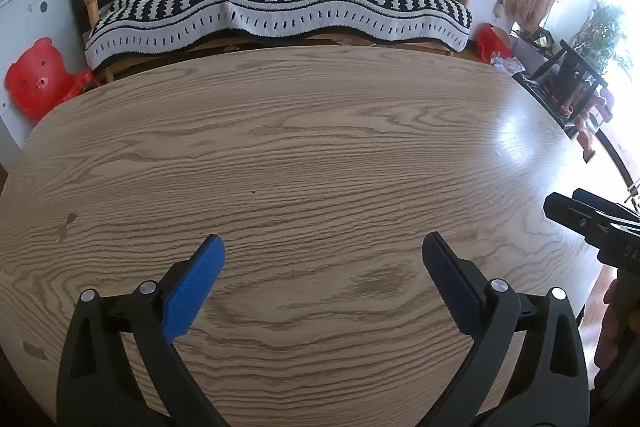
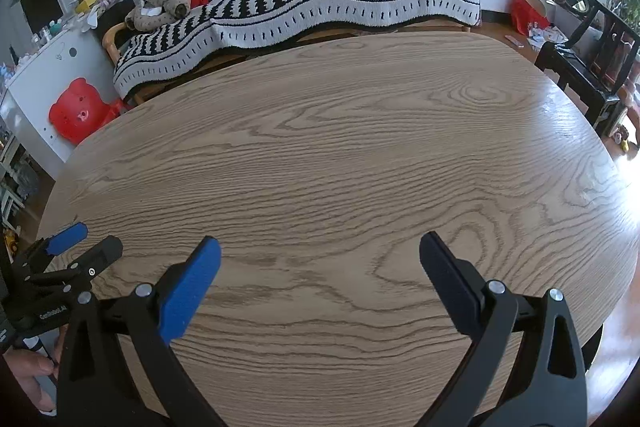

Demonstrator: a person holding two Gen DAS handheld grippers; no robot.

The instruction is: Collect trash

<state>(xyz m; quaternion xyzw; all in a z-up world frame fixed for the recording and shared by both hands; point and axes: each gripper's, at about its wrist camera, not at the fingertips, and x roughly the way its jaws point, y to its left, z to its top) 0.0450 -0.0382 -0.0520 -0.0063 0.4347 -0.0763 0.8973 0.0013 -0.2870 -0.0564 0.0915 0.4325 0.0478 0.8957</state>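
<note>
Left gripper (image 1: 323,247): jaws wide, nothing between them, hovering over the near part of the table (image 1: 320,147). Right gripper (image 2: 320,247): same, wide and empty. Each one shows in the other's view: the right at 3 o'clock in the left wrist view, the left at 9 o'clock in the right wrist view. They sit side by side, apart, no contact.

Progress: no trash on the tabletop in either view, only bare wood grain. No bin or bag in view either. So I judge this is either the very start or after the table is cleared; can't tell which. The only loose litter I can see is off the table: scraps of paper on the floor (image 2: 540,35) by a red bag (image 2: 526,13) at 1 o'clock, and clutter on the white cabinet (image 2: 40,67) at 10 o'clock. Whether either counts as the target, can't tell.

Room: the table is oval, its edge curving away at 9 and 3, far edge at 12. A striped sofa (image 1: 280,11) sits just beyond the far edge. Red stool (image 1: 38,77) at 10, dark rack (image 1: 568,83) at 2. Open space over the whole tabletop, free to sweep forward.
</note>
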